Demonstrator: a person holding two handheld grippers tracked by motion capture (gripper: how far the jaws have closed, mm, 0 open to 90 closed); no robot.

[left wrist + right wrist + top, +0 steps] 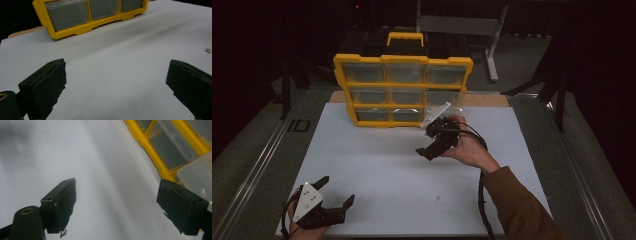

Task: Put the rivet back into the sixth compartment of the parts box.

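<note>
- High view: a yellow-framed plastic organiser case with clear drawers (402, 90) stands upright at the far edge of a white tabletop sheet (377, 175); a yellow carry handle tops it. Its drawers sit in three rows, and the clear bottom-right drawer (439, 111) is tilted out of the frame.
- High view: the right gripper (430, 141), held in the person's right hand (469, 150), hovers just in front of that pulled-out drawer, its black jaws spread wide and holding nothing. A brown sleeve (517, 205) runs back to the lower right.
- High view: the left gripper (337, 191) rests at the near-left corner of the sheet, well apart from the case, jaws wide and empty, a grey three-cornered plate on top.
- High view: a small metal screw (438, 199) lies alone on the sheet, near the front edge.
- Left gripper view: two black jaws stand far apart over bare white sheet (112, 75). The yellow case (82, 27) sits far ahead; the small screw (208, 50) lies at the right edge.
- Right gripper view: the jaws are wide apart with nothing between them. The yellow frame (155, 157) crosses the upper right, and the clear drawer (195, 175) juts out beside the right jaw; whether they touch cannot be told.
</note>
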